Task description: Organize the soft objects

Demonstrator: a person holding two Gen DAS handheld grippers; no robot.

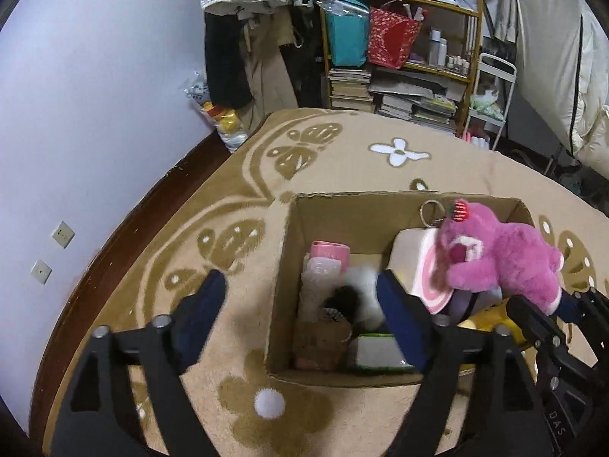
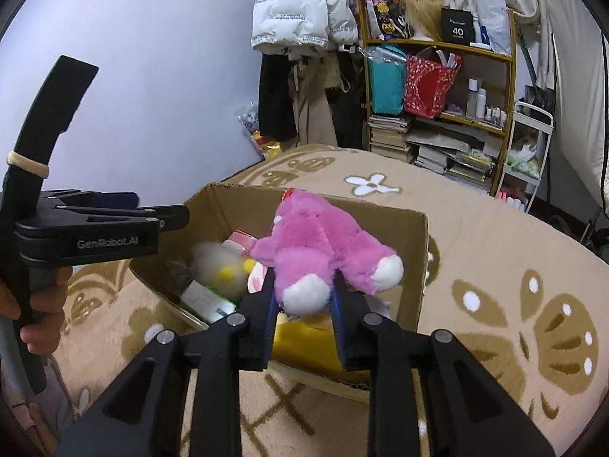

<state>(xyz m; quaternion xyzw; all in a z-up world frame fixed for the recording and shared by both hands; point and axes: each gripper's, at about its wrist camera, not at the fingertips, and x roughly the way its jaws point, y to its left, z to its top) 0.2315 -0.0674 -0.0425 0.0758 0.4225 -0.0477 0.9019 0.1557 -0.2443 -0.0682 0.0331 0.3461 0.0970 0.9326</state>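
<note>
Right gripper pinching one leg of the fluffy pink plush bear above the right side of the open brown cardboard box on the patterned beige carpet; left gripper spread wide, holding nothing.

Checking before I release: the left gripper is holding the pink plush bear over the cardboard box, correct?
Not quite: the right gripper holds the pink plush bear over the cardboard box, as the right wrist view shows. The left gripper is open and holds nothing.
</note>
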